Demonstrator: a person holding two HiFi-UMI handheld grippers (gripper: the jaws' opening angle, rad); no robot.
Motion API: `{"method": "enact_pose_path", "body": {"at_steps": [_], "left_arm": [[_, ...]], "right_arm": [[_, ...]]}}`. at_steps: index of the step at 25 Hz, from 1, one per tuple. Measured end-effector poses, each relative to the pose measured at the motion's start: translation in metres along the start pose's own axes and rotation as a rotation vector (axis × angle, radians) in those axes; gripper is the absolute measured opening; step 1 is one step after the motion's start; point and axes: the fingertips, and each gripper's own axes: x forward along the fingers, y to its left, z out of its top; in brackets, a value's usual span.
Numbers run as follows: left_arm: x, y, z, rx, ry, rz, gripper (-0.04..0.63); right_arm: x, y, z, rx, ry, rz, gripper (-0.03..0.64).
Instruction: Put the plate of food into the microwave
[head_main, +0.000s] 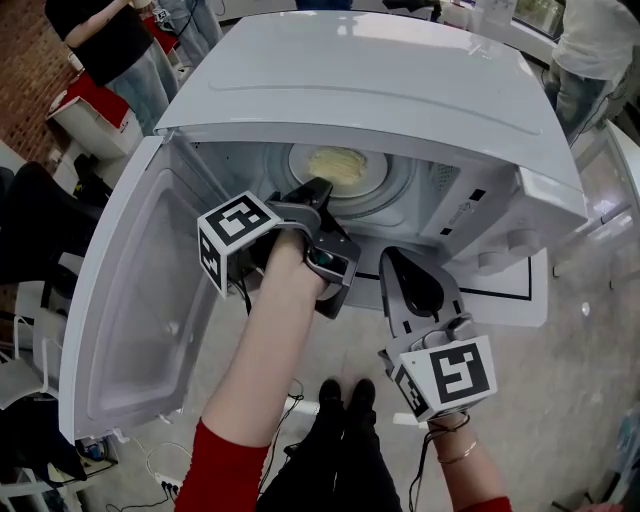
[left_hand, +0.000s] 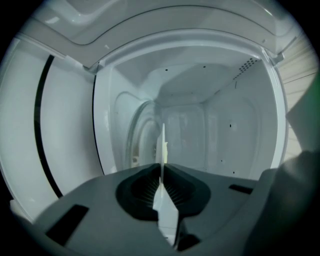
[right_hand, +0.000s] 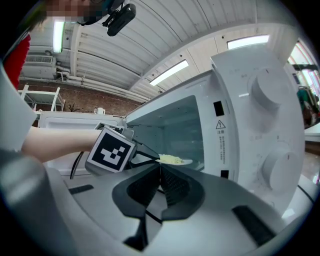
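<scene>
White plate (head_main: 376, 172), pale yellow food (head_main: 340, 162) on it, level, inside white microwave (head_main: 380, 80), upper centre of frame; door (head_main: 140, 300) swung open, left.

**One warning sign, no words we can read**

We find almost no legible text. On the microwave (right_hand: 260, 100), a narrow front strip runs between the cavity opening and the control knobs. Near its top edge we see a warning triangle (right_hand: 220, 124) with an exclamation mark. The small print (right_hand: 220, 133) beneath it is too tiny to read. In the head view, a grey logo (head_main: 462, 210) on that front is illegible. One marker cube (head_main: 237, 228) and a second marker cube (head_main: 455, 372) carry black-and-white square code patterns, without letters or numbers.
</scene>
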Motion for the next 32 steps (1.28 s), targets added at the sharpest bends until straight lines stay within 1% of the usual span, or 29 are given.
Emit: {"method": "enact_pose_path", "body": {"at_steps": [3,9,12,14,15,17,18,20,22,25,28,32], "left_arm": [[0.001,0.002,0.001,-0.005,0.001,0.016,0.029],[0.003,0.0,0.001,0.011,0.021,0.037,0.033],[0.003,-0.003,0.001,0.013,0.026,0.032,0.065],[0.003,-0.004,0.001,0.036,0.028,0.038,0.088],[0.002,-0.006,0.003,0.061,0.026,0.045,0.106],[-0.001,-0.007,0.007,0.135,0.015,0.067,0.147],[-0.002,-0.008,0.009,0.174,0.01,0.079,0.153],[-0.002,-0.007,0.012,0.246,0.008,0.101,0.155],[-0.001,-0.008,0.013,0.323,0.016,0.118,0.155],[0.001,-0.009,0.01,0.437,0.049,0.137,0.155],[0.004,-0.01,0.009,0.524,0.082,0.157,0.161],[0.006,-0.008,0.012,0.661,0.097,0.198,0.167]], "right_arm": [[0.001,-0.001,0.0,-0.003,0.004,-0.001,0.015],[0.002,0.001,0.0,-0.006,0.019,-0.003,0.015],[0.004,0.004,0.001,-0.012,0.016,0.002,0.015],[0.005,0.006,0.001,-0.013,0.016,0.003,0.015],[0.006,0.007,0.002,-0.012,0.009,0.004,0.015],[0.007,0.008,0.003,-0.013,0.003,0.005,0.015],[0.008,0.008,0.003,-0.016,0.007,0.006,0.015],[0.008,0.009,0.001,-0.022,0.019,0.006,0.015],[0.009,0.009,0.003,-0.021,0.007,0.006,0.015],[0.01,0.011,0.004,-0.021,0.002,0.007,0.015],[0.011,0.012,0.005,-0.023,0.001,0.007,0.015],[0.011,0.011,-0.001,-0.039,0.046,0.01,0.015]]}}
